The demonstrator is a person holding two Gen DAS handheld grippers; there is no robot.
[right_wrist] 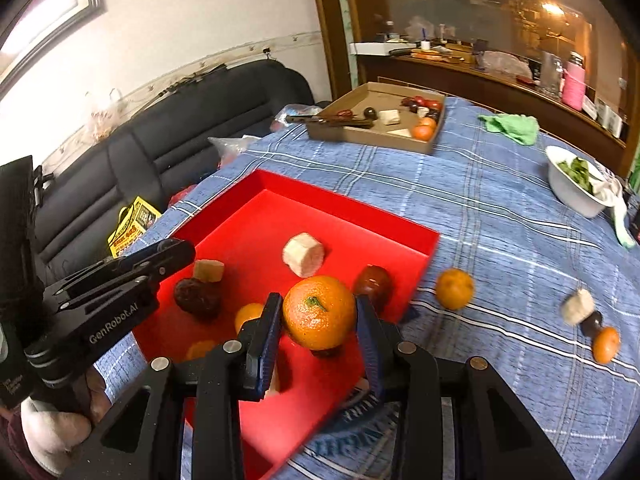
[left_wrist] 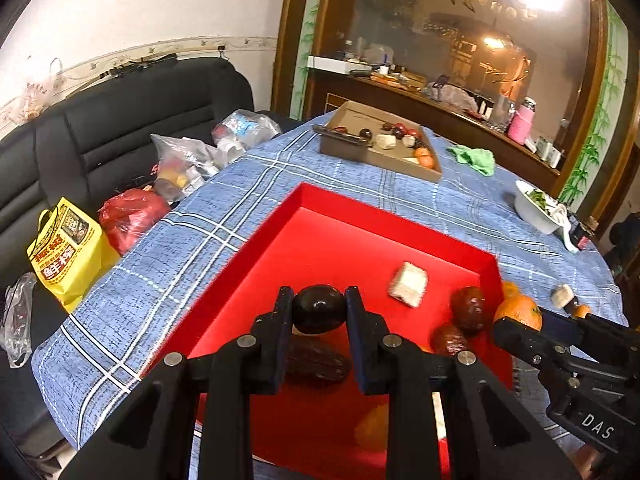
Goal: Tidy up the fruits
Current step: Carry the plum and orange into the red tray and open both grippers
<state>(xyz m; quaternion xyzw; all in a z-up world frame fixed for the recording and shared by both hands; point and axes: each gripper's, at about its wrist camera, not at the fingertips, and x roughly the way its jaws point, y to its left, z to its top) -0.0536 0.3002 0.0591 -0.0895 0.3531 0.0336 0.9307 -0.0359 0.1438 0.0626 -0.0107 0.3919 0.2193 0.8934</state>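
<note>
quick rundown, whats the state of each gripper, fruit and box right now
left gripper: shut on dark plum, held over the red tray
right gripper: shut on large orange, over the tray
red tray: open, holding a few fruits and a pale block
small orange: loose on the tablecloth, outside the tray
cardboard box: open, fruit inside
white bowl: upright, greens in it

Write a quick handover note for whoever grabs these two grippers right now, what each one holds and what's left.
Left gripper: shut on a dark plum, over the red tray.
Right gripper: shut on a mandarin, over the tray's right side.
In the tray: dates, small oranges, pale chunks.
Left: an orange and a small cluster on the tablecloth; more in the cardboard box.
</note>
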